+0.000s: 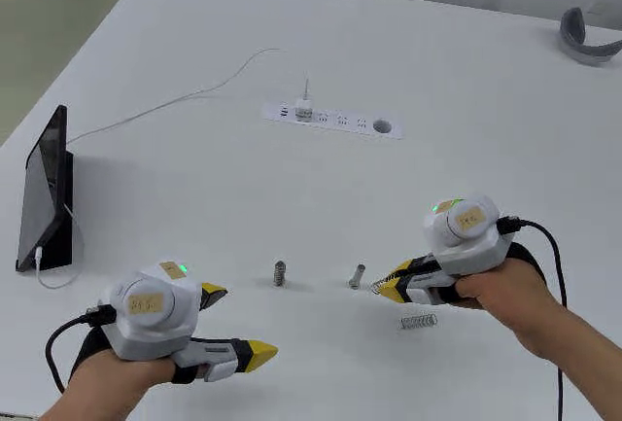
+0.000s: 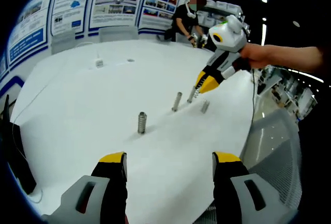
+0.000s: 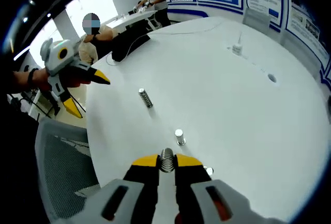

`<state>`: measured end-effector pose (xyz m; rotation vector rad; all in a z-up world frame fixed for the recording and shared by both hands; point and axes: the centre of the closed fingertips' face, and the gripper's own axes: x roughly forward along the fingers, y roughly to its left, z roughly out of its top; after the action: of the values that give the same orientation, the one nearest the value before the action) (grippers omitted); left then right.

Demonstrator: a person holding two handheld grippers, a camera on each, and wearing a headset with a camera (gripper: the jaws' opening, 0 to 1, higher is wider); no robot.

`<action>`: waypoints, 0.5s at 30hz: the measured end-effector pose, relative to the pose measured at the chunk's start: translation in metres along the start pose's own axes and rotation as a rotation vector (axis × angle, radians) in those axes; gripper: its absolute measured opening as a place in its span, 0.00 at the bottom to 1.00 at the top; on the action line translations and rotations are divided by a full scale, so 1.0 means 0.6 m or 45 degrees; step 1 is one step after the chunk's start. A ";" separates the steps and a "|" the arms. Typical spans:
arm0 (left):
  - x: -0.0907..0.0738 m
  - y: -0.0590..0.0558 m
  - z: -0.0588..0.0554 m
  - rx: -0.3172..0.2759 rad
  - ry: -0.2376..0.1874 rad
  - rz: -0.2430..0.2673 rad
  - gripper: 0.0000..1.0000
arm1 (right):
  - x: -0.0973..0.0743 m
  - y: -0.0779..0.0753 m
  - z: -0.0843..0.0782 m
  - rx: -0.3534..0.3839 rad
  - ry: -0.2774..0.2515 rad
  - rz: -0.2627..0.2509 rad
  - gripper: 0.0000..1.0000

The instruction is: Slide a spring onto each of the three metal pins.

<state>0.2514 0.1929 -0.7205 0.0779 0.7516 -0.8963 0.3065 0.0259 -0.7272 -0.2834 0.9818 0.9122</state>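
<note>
your right gripper (image 3: pixel 166 162) is clenching a spring (image 3: pixel 166 154) between its yellow tips. the spring's long axis is running forward along the jaws, with its free end facing away from your hand. the bare pin (image 3: pixel 179 136) is standing upright on the white table (image 1: pixel 437 100), just ahead of that spring and a little to its right in the right gripper view, near but not touching. everything is turning on this relation: the pin's axis is pointing straight up while the spring is slanting off upright. as i am judging it, you are needing to tip the spring until its bore is sitting over the pin's top before lowering it. the right gripper is much the nearer of the 2 to this pin. your left gripper (image 1: pixel 238 322) is hanging released, jaws wide apart and holding nothing, well apart from the pins. the sprung pin (image 1: pixel 280 272) is already wearing its coil, left of the bare pin in the head view. a loose spring (image 1: pixel 419 321) is lying on its side near your right hand. a small round metal piece (image 3: pixel 208 171) is sitting just beside the right jaw, and i cannot tell whether it is the 3rd pin.
</note>
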 end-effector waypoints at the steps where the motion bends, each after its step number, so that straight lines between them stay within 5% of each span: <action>1: 0.000 0.001 -0.001 -0.003 0.000 0.002 0.68 | 0.002 -0.003 0.002 -0.001 0.002 -0.006 0.13; 15: -0.008 0.007 -0.003 -0.029 -0.008 0.013 0.71 | 0.022 -0.023 0.029 -0.070 0.038 -0.037 0.13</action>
<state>0.2519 0.1994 -0.7197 0.0585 0.7553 -0.8777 0.3304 0.0350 -0.7308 -0.3585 0.9789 0.9115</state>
